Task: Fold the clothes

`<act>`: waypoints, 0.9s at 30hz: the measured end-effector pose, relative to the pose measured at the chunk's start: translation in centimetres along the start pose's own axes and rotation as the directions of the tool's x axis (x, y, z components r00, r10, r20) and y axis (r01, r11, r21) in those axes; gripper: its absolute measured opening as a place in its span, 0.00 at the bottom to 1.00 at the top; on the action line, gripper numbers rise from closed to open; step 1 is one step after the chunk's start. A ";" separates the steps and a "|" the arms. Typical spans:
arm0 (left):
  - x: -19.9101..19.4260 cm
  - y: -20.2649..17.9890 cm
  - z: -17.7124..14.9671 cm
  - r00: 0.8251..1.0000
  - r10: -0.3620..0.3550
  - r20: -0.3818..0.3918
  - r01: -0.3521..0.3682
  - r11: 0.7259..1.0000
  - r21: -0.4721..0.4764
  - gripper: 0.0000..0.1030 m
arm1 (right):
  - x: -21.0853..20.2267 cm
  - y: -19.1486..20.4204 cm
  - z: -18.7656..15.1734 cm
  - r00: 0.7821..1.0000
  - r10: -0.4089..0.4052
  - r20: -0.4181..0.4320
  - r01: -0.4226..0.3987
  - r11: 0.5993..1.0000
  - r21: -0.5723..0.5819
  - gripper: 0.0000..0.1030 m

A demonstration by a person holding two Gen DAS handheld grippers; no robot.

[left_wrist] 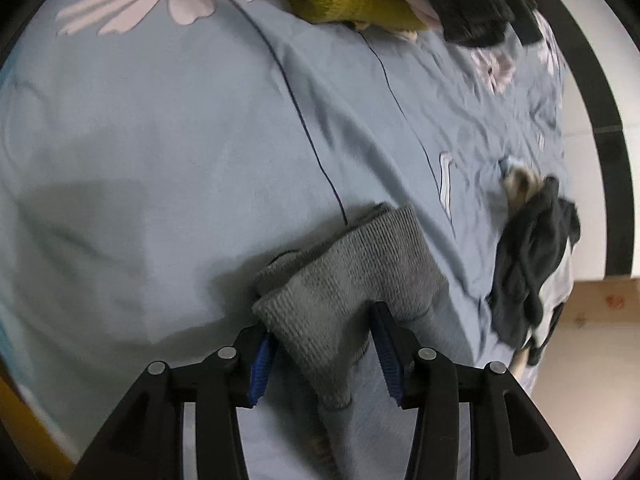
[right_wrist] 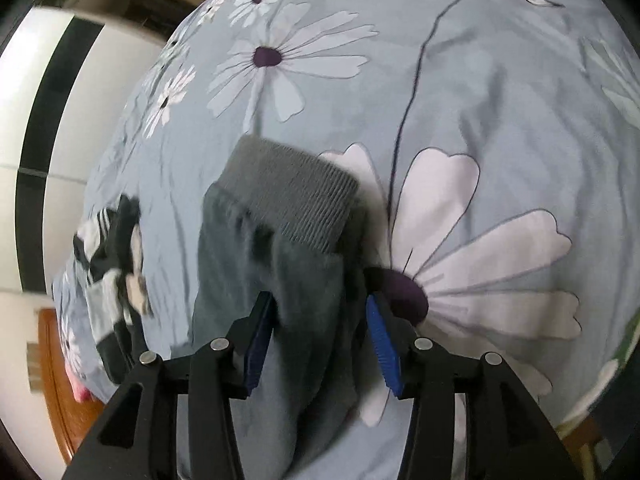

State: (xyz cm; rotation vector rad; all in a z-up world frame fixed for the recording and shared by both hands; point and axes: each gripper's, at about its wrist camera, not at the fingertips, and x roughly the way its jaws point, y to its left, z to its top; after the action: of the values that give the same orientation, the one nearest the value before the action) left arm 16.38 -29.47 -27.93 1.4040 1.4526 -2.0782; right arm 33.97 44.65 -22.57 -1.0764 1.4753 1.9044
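Left gripper (left_wrist: 324, 344) spread, grey garment (left_wrist: 352, 276) between pads, loose | right gripper (right_wrist: 320, 332) spread over same grey garment (right_wrist: 280, 248) | garment lies on floral bedsheet (right_wrist: 500, 100) | dark clothes (left_wrist: 532, 264) at 3 o'clock, yellow knit (left_wrist: 352, 0) at 12

Both hand-held grippers (left_wrist: 324, 350) (right_wrist: 320, 334) parted, downward-tilted

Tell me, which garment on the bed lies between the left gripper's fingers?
The grey ribbed knit garment, between the left gripper's open jaws. The yellow knit and the dark clothes lie farther away.
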 end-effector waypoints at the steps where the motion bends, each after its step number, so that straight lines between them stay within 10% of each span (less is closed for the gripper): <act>1: 0.1 0.1 0.0 1.000 -0.007 0.004 0.007 1.000 -0.011 0.48 | 0.2 -0.4 0.3 1.000 0.009 0.005 -0.009 1.000 0.025 0.48; 7: 0.0 0.3 0.5 1.000 -0.024 0.005 0.024 0.999 -0.033 0.35 | 1.0 -1.6 1.2 0.998 0.060 0.003 -0.060 0.987 0.148 0.45; 12: -0.2 -1.4 0.9 1.000 -0.003 -0.001 0.003 1.000 0.000 0.15 | -0.1 -0.1 1.4 0.999 0.049 -0.001 -0.048 0.983 0.179 0.17; 27: -9.3 -11.2 6.1 0.974 -0.188 0.125 0.150 0.953 0.263 0.14 | -6.2 12.7 3.4 0.952 0.307 0.014 -0.303 0.946 -0.113 0.13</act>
State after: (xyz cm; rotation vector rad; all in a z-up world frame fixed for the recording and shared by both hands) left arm 10.34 -31.95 -13.56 1.2090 1.3281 -2.4931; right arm 26.65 44.73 -9.99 -0.8994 1.6119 2.2265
